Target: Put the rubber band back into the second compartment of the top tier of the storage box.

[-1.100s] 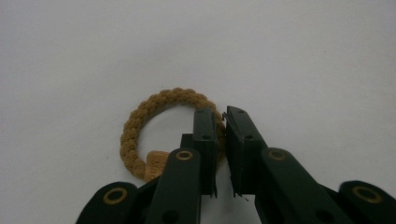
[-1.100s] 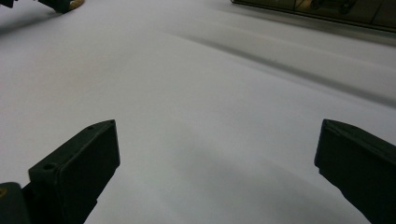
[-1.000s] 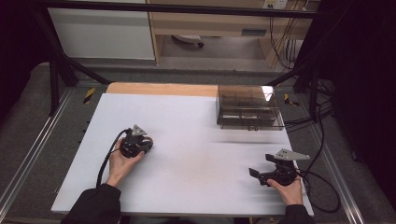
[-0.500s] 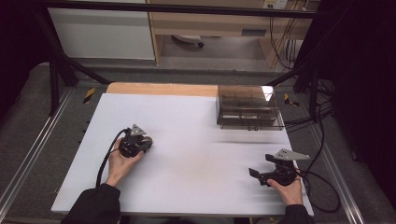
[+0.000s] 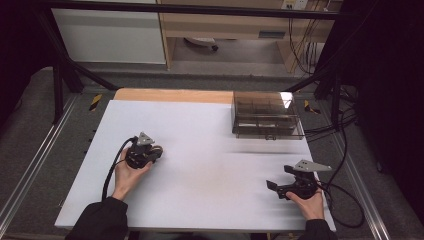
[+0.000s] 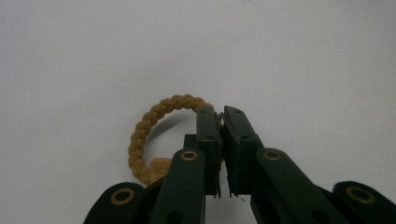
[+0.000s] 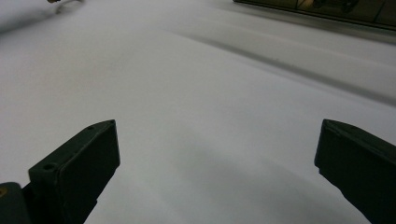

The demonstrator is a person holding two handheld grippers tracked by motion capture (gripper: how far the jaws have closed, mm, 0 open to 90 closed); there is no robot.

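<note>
A tan braided ring (image 6: 154,116) lies on the white table. My left gripper (image 6: 221,116) is shut on the ring's right side, the jaws pinching the braid between them. In the high view the left gripper (image 5: 155,151) sits at the table's left-middle, held by a hand, with a bit of the ring (image 5: 159,149) showing at its tip. My right gripper (image 5: 271,186) rests near the front right corner of the table, pointing left. Its jaws stand wide open in the right gripper view (image 7: 217,163), with bare table between them.
A smoky transparent box (image 5: 266,115) with compartments stands at the table's back right. Black cables (image 5: 345,200) trail off the right edge. A strip of bare wood (image 5: 172,95) runs along the back of the white tabletop (image 5: 210,165).
</note>
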